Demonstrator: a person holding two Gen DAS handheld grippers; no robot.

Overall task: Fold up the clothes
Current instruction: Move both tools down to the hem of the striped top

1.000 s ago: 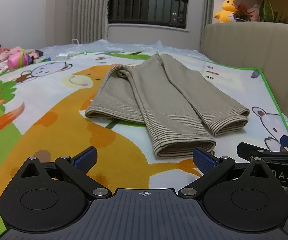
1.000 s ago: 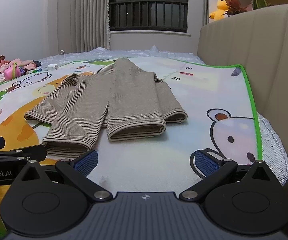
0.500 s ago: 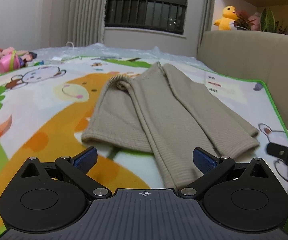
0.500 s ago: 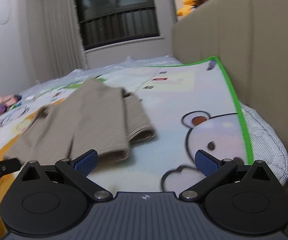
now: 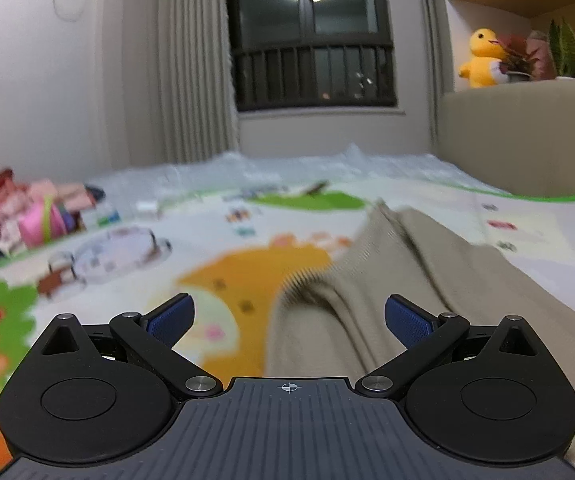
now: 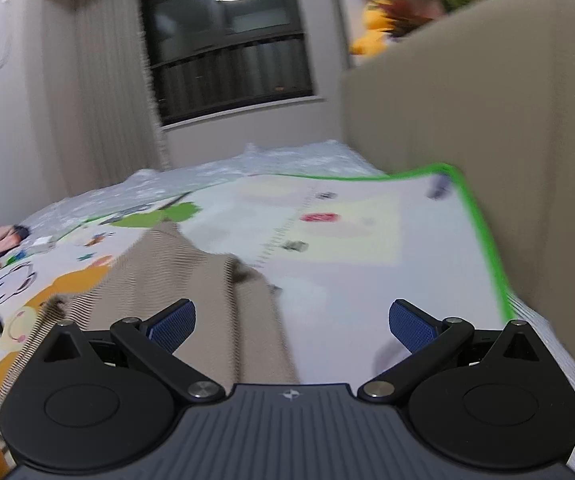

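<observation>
Lying on a colourful play mat (image 5: pixel 135 240) with cartoon animals, the beige garment (image 5: pixel 427 280) is spread flat, partly folded, with long panels side by side. The mat covers a bed, and a beige headboard (image 5: pixel 527 132) stands along its right side.

In the left wrist view, the left hand-held gripper (image 5: pixel 287 316) is just above the garment. Its two blue fingertips (image 5: pixel 171 318) are spread wide apart and nothing is between them. The right fingertip is over the beige cloth, the left one is over the orange figure on the mat. I cannot tell if the fingers touch the cloth, because the picture is blurred.

In the right wrist view, the right hand-held gripper (image 6: pixel 291 320) is also spread wide and it pinches nothing. The garment (image 6: pixel 167 280) lies under its left fingertip (image 6: pixel 173 322), while the right fingertip is over the bare white part of the mat (image 6: pixel 367 240), near the green border. This view is tilted and blurred.

Far on the left side of the bed there is a pile of colourful clothes (image 5: pixel 23 216). Behind the bed I see a dark window (image 5: pixel 311 40) with bars, and a pale curtain (image 5: pixel 191 64) beside it. On the shelf above the headboard sits a yellow plush toy (image 5: pixel 481 58) next to some plants (image 5: pixel 567 50).
</observation>
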